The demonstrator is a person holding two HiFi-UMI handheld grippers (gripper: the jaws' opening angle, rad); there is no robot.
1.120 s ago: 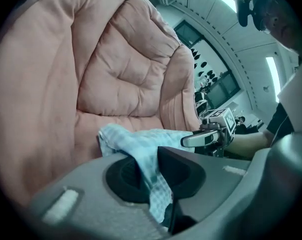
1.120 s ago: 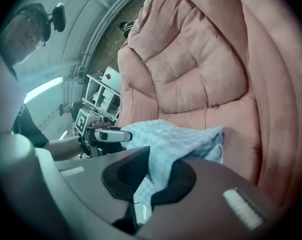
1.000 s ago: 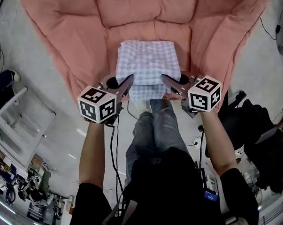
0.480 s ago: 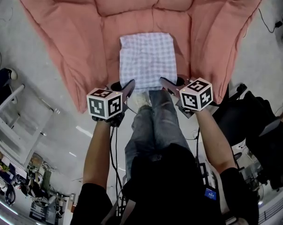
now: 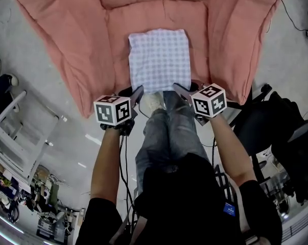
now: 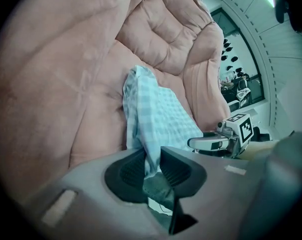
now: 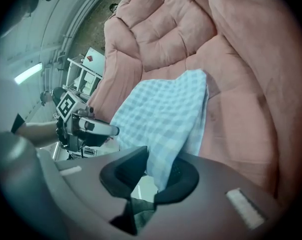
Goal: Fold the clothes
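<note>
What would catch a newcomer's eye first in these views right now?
The big pink cushion fills the top of the head view, with a folded checked cloth lying flat in its middle. At the cloth's near edge, the left claw pinches one corner. The right claw has just been opening its jaws, with the other corner between them.

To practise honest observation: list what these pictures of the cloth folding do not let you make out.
Checked cloth: garment type and layer count, folded under itself in every view.
Pink cushion: its top, cut off by the head view's upper edge; its frame, covered by the cushion.
Floor clutter, head view, lower left: too small and distorted to name.
</note>
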